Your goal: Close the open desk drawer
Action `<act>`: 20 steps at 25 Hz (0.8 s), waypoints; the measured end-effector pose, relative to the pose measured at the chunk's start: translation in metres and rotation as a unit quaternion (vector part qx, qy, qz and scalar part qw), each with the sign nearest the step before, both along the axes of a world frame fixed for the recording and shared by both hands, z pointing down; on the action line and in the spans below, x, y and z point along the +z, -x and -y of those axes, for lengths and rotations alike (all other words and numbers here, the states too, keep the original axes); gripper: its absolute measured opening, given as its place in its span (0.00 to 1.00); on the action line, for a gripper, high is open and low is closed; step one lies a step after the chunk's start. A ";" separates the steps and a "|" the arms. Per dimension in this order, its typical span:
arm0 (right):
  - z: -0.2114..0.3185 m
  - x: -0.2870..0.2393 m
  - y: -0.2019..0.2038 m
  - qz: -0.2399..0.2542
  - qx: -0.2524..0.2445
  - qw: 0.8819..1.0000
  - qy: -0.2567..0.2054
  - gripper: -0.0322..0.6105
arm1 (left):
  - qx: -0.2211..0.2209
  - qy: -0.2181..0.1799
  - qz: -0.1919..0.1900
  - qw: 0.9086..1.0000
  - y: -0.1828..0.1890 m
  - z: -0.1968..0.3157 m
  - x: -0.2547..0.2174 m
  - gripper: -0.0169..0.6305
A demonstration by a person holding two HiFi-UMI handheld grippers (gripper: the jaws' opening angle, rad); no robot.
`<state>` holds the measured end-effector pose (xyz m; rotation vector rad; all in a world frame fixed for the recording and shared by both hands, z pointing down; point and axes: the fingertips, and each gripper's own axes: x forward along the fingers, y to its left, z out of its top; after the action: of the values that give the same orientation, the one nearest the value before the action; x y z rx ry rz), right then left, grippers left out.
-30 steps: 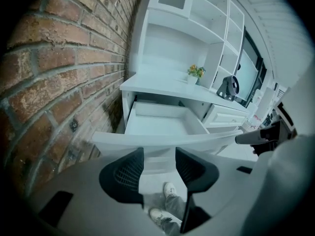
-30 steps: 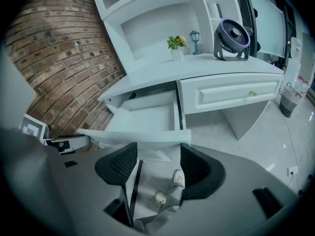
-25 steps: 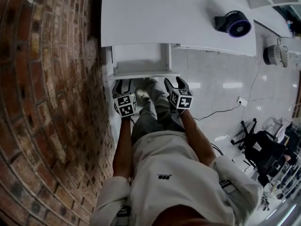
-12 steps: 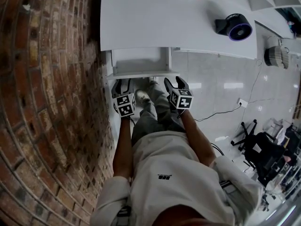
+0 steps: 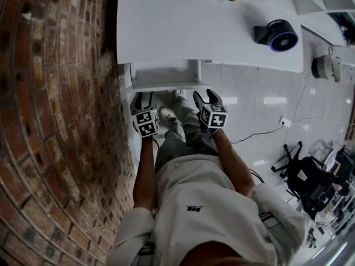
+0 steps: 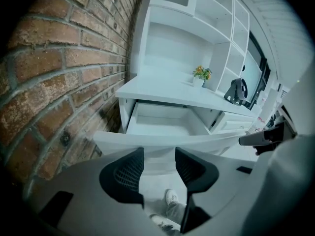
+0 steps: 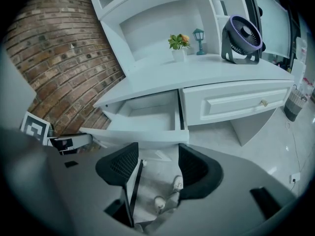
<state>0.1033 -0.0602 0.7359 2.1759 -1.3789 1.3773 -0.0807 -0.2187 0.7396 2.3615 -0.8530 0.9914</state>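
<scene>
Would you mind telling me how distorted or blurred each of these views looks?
Head view: sharp, but the brick wall bows strongly. Left gripper view: fisheye with dark corners, drawer crisp. Right gripper view: same vignette, desk edges curve.

Rough, matt red-brown brick wall (image 5: 55, 121) with pale gritty mortar. Smooth white painted desk surface (image 5: 194, 26) and drawer (image 5: 163, 71), satin finish. Glossy pale floor tiles (image 5: 260, 104) show bright reflections. Both the left gripper (image 6: 158, 152) and the right gripper (image 7: 157, 149) have matt black plastic jaws with grid-textured inner faces. Soft cream cloth sweatshirt (image 5: 205, 204).
</scene>
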 end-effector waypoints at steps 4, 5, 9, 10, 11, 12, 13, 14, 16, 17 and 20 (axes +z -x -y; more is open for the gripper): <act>0.005 0.000 -0.005 -0.002 -0.003 1.000 -0.001 0.45 | -0.001 0.000 -0.001 1.000 -0.004 0.005 0.000 0.35; 0.006 0.000 -0.006 -0.001 -0.002 1.000 -0.001 0.45 | -0.001 0.000 -0.001 1.000 -0.005 0.007 0.000 0.35; 0.012 0.000 -0.010 0.001 -0.001 1.000 -0.004 0.44 | -0.001 -0.001 -0.002 1.000 -0.010 0.013 0.000 0.35; 0.014 0.000 -0.012 0.000 -0.002 1.000 -0.004 0.44 | -0.001 -0.002 -0.002 1.000 -0.011 0.014 0.000 0.35; 0.015 -0.001 -0.013 0.000 -0.002 1.000 -0.004 0.44 | -0.001 -0.002 -0.002 1.000 -0.012 0.015 0.000 0.35; 0.017 0.000 -0.014 0.001 -0.001 1.000 -0.004 0.44 | -0.001 -0.002 -0.002 1.000 -0.013 0.017 0.000 0.35; 0.018 0.000 -0.015 0.004 0.002 1.000 -0.004 0.44 | -0.001 -0.002 -0.003 1.000 -0.015 0.018 0.000 0.35; 0.019 0.000 -0.015 0.009 0.004 1.000 -0.005 0.44 | -0.001 -0.002 -0.003 1.000 -0.015 0.019 0.000 0.35; 0.022 -0.001 -0.015 0.015 0.005 1.000 -0.005 0.44 | 0.000 -0.002 -0.002 1.000 -0.017 0.022 0.001 0.35; 0.023 -0.001 -0.016 0.016 0.005 1.000 -0.005 0.44 | 0.001 -0.002 -0.002 1.000 -0.019 0.023 0.001 0.35; 0.028 -0.001 -0.020 0.014 0.005 1.000 -0.007 0.44 | 0.001 -0.003 -0.002 1.000 -0.022 0.027 0.001 0.35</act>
<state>0.1232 -0.0878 0.7353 2.1835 -1.3930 1.4120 -0.0584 -0.2459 0.7404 2.3685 -0.8523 0.9854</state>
